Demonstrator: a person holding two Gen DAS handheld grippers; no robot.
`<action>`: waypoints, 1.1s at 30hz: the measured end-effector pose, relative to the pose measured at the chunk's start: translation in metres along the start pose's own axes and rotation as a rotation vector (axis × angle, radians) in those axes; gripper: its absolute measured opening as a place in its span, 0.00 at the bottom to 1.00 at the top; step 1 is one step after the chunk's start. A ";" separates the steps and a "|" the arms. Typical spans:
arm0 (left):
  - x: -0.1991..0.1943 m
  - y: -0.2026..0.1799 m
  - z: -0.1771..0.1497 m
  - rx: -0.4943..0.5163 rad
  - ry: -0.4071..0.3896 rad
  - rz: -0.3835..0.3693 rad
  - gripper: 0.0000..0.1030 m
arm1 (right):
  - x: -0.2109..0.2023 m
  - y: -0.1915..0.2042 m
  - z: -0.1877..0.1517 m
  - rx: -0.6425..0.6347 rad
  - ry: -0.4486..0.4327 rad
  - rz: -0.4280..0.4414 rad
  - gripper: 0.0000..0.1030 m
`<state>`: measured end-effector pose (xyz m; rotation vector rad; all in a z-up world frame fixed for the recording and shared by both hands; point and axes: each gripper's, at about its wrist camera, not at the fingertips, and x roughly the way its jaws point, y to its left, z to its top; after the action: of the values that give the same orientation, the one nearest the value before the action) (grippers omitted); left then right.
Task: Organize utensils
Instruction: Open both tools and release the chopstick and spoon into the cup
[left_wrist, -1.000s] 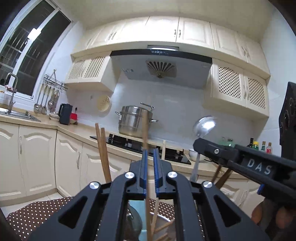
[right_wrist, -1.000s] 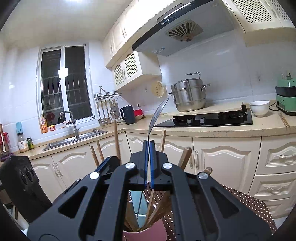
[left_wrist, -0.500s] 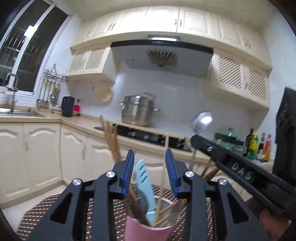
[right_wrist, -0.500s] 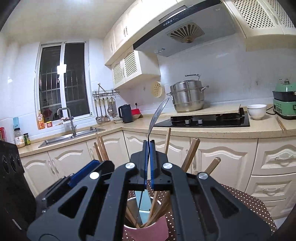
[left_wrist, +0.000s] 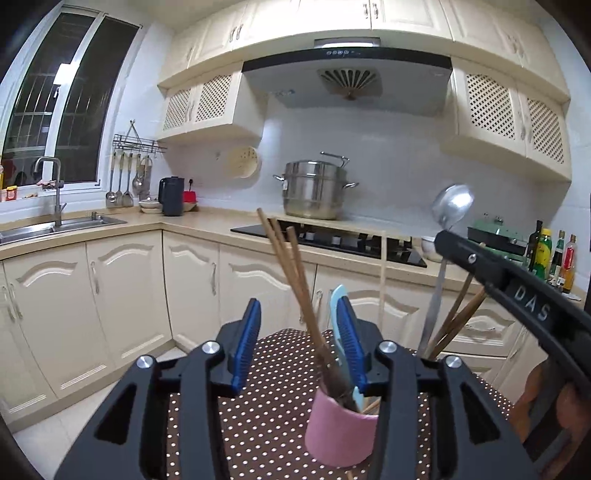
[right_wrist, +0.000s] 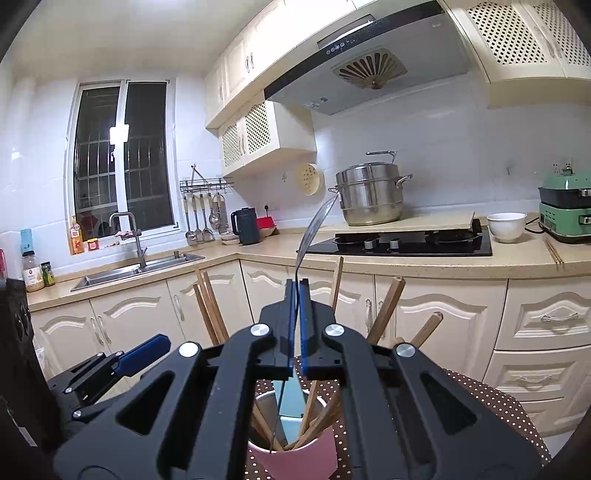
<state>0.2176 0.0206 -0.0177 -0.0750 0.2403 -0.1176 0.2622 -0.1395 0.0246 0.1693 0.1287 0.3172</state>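
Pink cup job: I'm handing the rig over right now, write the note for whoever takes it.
Left gripper: jaws have just been opening; nothing pressed between them, though the chopsticks and the blue spatula in the cup rise in the gap.
Right gripper: shut on the handle of the metal ladle, its lower end down in the cup.
Pink cup stands on the dotted tablecloth, holding chopsticks, the spatula and other wooden handles.
Done: those utensils are in the cup.
Left: release the ladle, probably once it sits in the cup; clear both grippers.
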 end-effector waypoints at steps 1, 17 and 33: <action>0.000 0.000 0.000 0.005 0.004 0.008 0.44 | 0.000 0.001 0.000 -0.004 -0.004 -0.006 0.02; -0.002 0.037 -0.001 -0.014 0.036 0.067 0.48 | 0.011 0.027 -0.017 -0.125 -0.025 -0.079 0.02; 0.000 0.026 -0.025 0.016 0.164 0.007 0.52 | 0.006 0.037 -0.051 -0.204 0.059 -0.073 0.03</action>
<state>0.2147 0.0450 -0.0442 -0.0486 0.4032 -0.1188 0.2492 -0.0953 -0.0194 -0.0470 0.1593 0.2612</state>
